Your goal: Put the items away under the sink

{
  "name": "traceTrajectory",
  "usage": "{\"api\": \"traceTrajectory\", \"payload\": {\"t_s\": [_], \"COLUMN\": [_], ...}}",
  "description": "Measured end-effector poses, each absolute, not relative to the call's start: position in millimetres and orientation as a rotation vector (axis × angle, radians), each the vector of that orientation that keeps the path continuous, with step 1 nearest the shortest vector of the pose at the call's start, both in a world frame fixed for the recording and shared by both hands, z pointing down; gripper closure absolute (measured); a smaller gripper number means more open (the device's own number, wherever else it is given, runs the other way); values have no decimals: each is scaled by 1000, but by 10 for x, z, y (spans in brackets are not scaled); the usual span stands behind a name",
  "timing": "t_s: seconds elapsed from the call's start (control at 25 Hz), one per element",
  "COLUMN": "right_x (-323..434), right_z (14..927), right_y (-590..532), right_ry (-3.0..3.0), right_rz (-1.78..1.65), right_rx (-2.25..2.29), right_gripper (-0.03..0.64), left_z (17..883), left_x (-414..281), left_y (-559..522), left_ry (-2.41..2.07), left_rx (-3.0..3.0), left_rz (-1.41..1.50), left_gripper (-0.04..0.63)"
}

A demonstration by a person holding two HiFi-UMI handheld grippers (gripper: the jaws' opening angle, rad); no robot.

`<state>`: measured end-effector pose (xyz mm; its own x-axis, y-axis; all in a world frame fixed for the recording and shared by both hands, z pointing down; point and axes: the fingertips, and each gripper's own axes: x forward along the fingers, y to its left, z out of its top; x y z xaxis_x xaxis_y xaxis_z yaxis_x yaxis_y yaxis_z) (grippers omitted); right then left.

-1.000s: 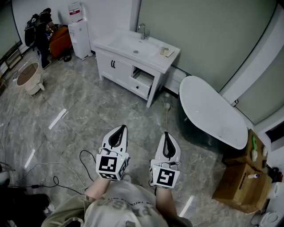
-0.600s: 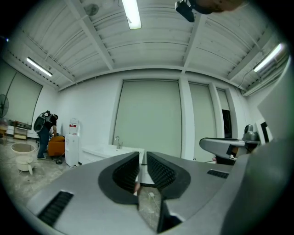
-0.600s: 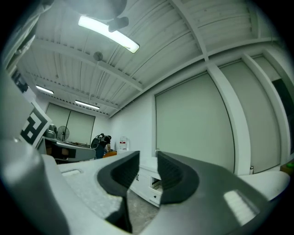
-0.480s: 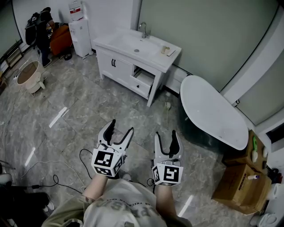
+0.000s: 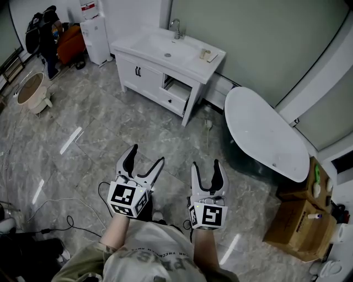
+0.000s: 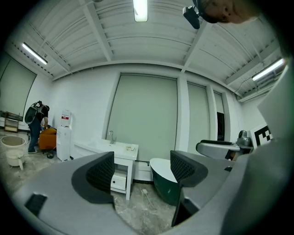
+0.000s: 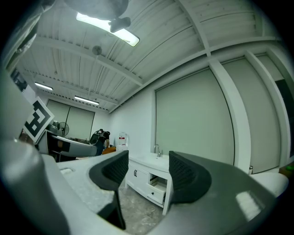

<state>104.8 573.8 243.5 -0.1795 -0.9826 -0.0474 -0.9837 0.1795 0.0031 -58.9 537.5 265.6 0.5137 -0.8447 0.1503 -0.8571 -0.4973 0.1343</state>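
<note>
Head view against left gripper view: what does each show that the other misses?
Only the head view shows the cardboard boxes and the person's shirt. Only the left gripper view shows the ceiling light and roof beams. Both show the white sink cabinet, its open drawer, the water dispenser and the oval tub.

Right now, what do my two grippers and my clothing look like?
The left gripper and the right gripper have white shells and curved jaws lined with black ribbed padding; the jaws have just been opening, nothing between them. Each bears a white cube with black square markers. You wear a pale T-shirt with dark lettering, forearms unsleeved.
</note>
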Motion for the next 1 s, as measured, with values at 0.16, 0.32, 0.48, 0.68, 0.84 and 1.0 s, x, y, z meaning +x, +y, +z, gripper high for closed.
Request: {"api": "traceTrajectory", "payload": {"t_s": [0.16,0.32,0.48,0.68,0.84,1.0], "right_x": [1038,1032,998,861,805,779], "right_z": [2551,2596,2581,2525,2469,2448], "right_y": [5515,5186,4743,4207,3791,3499], "right_ry": [2396,2386,2362,2333,2313,2279], "right_rz": [37,25,13,15,25,31], "right_rx": [-2021,-2058,-2091,-2137,-2182,-2236], "right_gripper": [353,353,353,353,353,353], "left_z": [2802,2844,2817,2787,2721,2714], "left_x": [-592,-594,-662,-805,-821,-863], "left_y": [5139,4761,4286,3663,3180,2837], "left_ry": [-1426,-1401,-1381,-1335,-1269,-1215], "left_rx": [2565,2580,2594,2609,2639,2648], "left_rz": [134,154,159,169,151,121], "left_gripper": [230,225,225,221,206,198]}}
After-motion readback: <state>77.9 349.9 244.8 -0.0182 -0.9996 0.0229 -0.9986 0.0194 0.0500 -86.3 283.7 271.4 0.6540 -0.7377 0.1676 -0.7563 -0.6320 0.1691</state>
